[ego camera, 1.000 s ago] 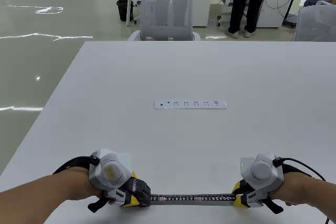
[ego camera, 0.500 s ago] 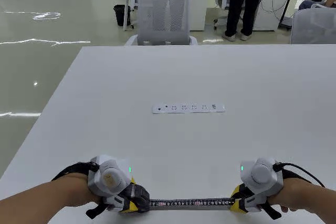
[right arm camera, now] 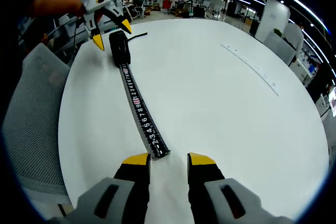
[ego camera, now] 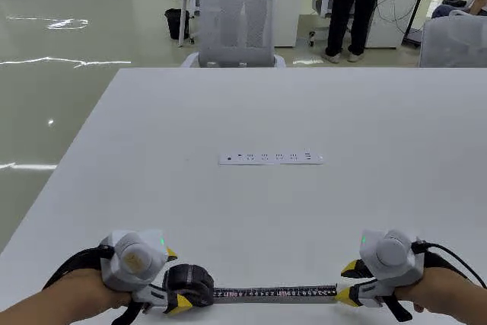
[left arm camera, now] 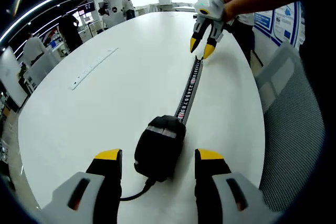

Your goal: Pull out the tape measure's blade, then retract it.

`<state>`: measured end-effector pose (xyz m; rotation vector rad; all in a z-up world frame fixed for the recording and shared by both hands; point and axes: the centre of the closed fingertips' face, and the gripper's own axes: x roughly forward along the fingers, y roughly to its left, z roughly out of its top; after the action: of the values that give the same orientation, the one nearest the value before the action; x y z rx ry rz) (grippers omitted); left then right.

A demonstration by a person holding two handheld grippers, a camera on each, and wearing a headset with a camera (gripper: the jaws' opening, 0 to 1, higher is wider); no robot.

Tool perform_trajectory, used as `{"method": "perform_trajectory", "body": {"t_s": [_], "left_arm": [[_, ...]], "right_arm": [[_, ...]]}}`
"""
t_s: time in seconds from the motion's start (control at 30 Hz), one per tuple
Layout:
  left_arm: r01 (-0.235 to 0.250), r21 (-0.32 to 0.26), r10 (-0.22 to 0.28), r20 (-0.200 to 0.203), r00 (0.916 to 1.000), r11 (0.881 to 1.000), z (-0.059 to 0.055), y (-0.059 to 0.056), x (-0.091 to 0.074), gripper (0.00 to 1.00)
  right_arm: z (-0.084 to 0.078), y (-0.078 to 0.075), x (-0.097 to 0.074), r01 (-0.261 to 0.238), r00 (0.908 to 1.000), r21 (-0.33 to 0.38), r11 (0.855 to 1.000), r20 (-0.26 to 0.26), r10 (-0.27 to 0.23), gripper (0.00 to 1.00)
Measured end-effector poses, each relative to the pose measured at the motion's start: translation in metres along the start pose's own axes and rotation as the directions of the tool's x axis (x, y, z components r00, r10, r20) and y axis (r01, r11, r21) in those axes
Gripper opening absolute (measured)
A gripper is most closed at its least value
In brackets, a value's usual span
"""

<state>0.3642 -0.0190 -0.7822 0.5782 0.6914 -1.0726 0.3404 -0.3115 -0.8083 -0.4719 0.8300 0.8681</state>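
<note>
As I look along the left gripper [left arm camera: 159,156], its jaws stand apart, one on each side of the black tape measure [left arm camera: 159,141]. A gap shows between each yellow tip and the body, so nothing is clamped. The tape measure lies flat on the white table [ego camera: 304,104], well on my side of the power strip [ego camera: 270,158], with its body just left of the strip's left end. Its blade [right arm camera: 139,108] is drawn out and lies flat, running parallel to the power strip toward the right. The right gripper [right arm camera: 169,159] has its jaws apart too. The blade's end sits just ahead of the gap between them, and I see neither tip touching it. Beyond the power strip, past the table's far edge, stands a grey mesh chair [ego camera: 234,24]. Farther back a person [ego camera: 358,5] in dark trousers stands.
</note>
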Motion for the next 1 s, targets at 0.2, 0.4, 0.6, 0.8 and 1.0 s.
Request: {"method": "perform_trajectory", "body": {"t_s": [0.2, 0.4, 0.6, 0.8, 1.0], "left_arm": [[-0.096, -0.144, 0.105, 0.052, 0.9932, 0.985, -0.024, 0.001, -0.031, 0.64], [-0.162, -0.253, 0.192, 0.097, 0.9766, 0.954, -0.037, 0.002, -0.057, 0.73], [-0.168, -0.335, 0.232, 0.16, 0.9597, 0.927, -0.041, -0.005, -0.073, 0.87], [-0.146, -0.397, 0.245, 0.211, 0.9464, 0.906, -0.041, -0.022, -0.086, 0.99], [-0.149, -0.433, 0.266, 0.225, 0.9373, 0.889, -0.053, -0.032, -0.096, 0.99]], "right_arm": [[-0.005, 0.004, -0.015, 0.067, 0.9957, 0.117, 0.991, 0.056, -0.074, 0.43], [-0.012, 0.017, -0.032, 0.109, 0.9862, 0.188, 0.976, 0.103, -0.13, 0.59], [-0.032, 0.036, -0.044, 0.127, 0.9827, 0.247, 0.961, 0.101, -0.156, 0.66], [-0.044, 0.05, -0.061, 0.16, 0.9685, 0.31, 0.937, 0.135, -0.21, 0.78], [-0.054, 0.057, -0.082, 0.214, 0.944, 0.355, 0.91, 0.164, -0.286, 0.94]]}}
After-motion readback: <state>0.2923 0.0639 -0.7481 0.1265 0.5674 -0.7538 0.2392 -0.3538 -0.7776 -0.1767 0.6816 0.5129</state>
